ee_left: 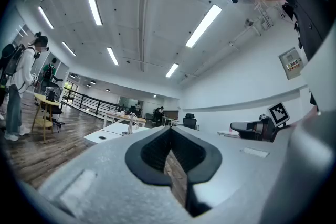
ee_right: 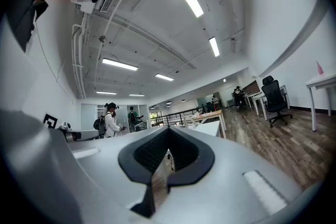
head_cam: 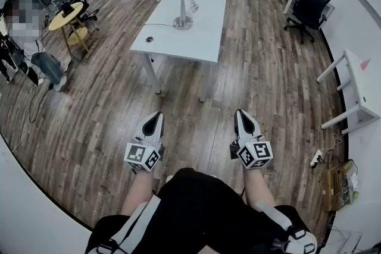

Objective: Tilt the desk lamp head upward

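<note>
White bench carries the desk lamp well ahead, nearer the left tongs than the right tongs; both sets clenched, empty

Both grippers held shut, just ahead of lap.
L gripper & R gripper are pointing fwd and level, one each side of lap, jaws pressing together w/ nothing btwn them. Their marker cubes are sitting at the ends nearest lap; bare forearms are reaching out past lap's L & R edges, roughly parallel.
</note>
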### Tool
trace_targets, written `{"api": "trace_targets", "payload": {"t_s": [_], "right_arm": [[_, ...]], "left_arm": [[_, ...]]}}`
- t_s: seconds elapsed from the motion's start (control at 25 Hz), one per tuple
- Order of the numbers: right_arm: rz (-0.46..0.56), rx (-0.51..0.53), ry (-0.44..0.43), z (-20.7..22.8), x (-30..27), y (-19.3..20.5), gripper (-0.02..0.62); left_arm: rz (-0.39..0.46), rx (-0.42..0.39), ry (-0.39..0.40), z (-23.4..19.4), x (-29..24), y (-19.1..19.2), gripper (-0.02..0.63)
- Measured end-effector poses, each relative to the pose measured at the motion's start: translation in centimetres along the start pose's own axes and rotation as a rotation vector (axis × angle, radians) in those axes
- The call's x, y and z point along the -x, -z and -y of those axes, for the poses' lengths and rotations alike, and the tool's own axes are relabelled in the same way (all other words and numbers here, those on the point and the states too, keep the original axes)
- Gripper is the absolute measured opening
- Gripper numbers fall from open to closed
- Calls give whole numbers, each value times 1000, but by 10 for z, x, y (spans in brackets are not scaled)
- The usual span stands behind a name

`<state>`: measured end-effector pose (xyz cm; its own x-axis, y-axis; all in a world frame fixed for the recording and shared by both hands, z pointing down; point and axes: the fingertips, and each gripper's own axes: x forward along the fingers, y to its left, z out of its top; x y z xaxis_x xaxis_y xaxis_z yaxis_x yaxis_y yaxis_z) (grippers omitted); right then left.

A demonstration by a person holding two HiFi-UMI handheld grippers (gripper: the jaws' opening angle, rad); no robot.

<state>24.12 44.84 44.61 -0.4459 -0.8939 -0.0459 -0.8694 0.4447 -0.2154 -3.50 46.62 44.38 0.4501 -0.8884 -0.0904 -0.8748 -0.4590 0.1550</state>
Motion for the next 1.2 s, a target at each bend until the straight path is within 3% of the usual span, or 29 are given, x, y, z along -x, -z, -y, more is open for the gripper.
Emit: {"api": "trace_targets", "payload": {"t_s": [0.28,0.8,1.2], "right_arm": [[-41,-14,-8,0,15,14,5],[15,-58,-64,24,22,-7,5],[-78,-70,-151,51,40,8,5]], "left_arm": [[-55,35,24,24,4,20,-2],[-48,26,17,54,-25,19,-2],[-62,37,-46,97,-32,23,-2]]}}
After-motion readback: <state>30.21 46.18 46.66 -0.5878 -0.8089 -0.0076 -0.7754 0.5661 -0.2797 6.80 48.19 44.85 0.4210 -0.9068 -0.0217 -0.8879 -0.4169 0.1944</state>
